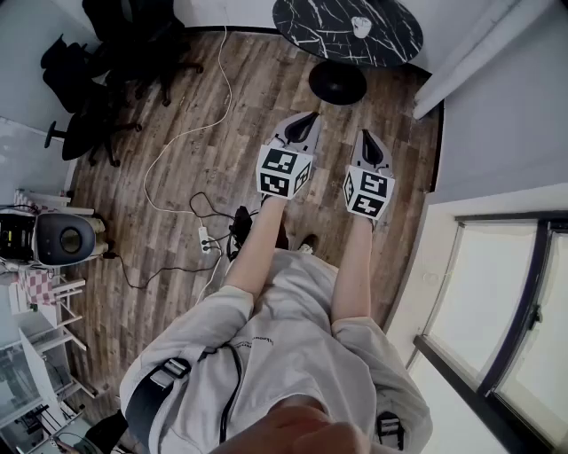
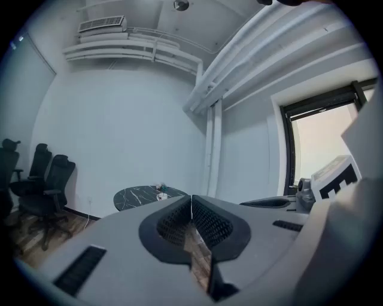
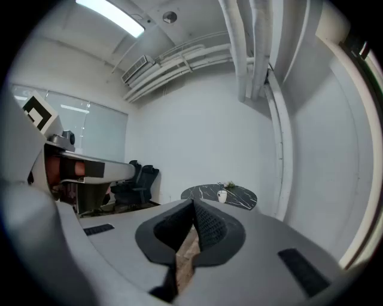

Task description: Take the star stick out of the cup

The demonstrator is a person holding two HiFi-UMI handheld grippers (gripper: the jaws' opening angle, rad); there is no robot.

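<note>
Black office chairs [image 1: 111, 53] stand on the left by the wall. A white cable [image 1: 191, 133] runs over the wooden floor [image 1: 151, 204] to a power strip [image 1: 204, 238]. Only bare floor lies between the tools and the table. The left tool [image 2: 191, 202] is closed tight. Its tips touch and it holds nothing. The right tool [image 3: 192, 206] is just beside it, closed tight too, with nothing in it. Both are up in the air and point at the round black table [image 1: 311, 27], well apart from them. The white cup [image 1: 360, 27] stands on that table. The star stick is too small to make out. A big window [image 1: 506, 301] is on the right. The walls are white.
</note>
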